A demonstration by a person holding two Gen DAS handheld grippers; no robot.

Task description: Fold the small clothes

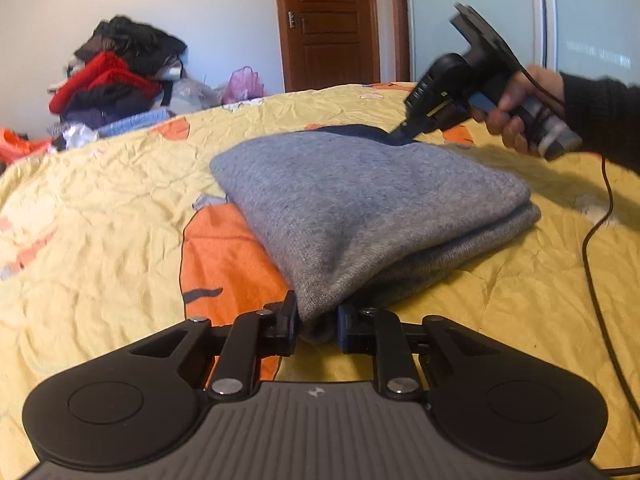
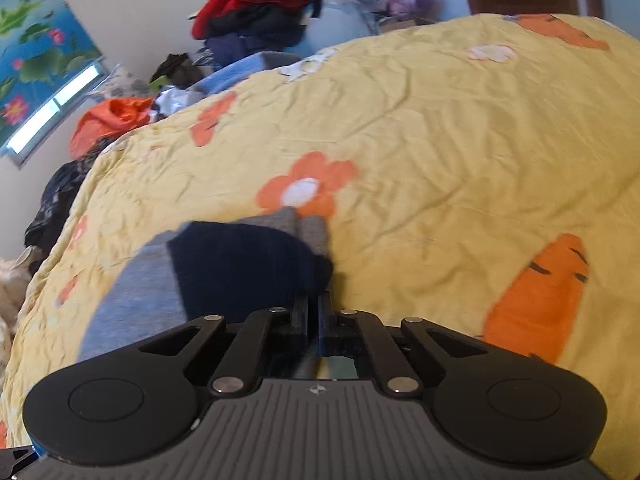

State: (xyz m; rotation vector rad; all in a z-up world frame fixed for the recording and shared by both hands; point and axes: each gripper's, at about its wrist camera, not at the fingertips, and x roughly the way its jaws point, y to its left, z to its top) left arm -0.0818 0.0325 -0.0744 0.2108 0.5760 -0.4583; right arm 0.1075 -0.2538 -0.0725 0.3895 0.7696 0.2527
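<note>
Sweater (image 1: 360,208), one, folded, lay on yellow quilt (image 1: 100,220); one clothes pile (image 1: 120,76) stood behind. Left gripper (image 1: 318,320) and right gripper (image 2: 314,308) each clamped it.

The folded sweater (image 1: 360,208) is laid on the bed (image 1: 120,220), gripped at its near corner by the left claw (image 1: 317,326) and at its far edge by the right claw (image 1: 404,130). A clothes pile (image 1: 120,76) is heaped behind the bed, left of the door (image 1: 328,24).

A home bedroom: a flowered yellow quilt (image 1: 120,208) ahead of the tongs, heaped clothes (image 1: 116,76) and a wooden door (image 1: 328,24) beyond.
</note>
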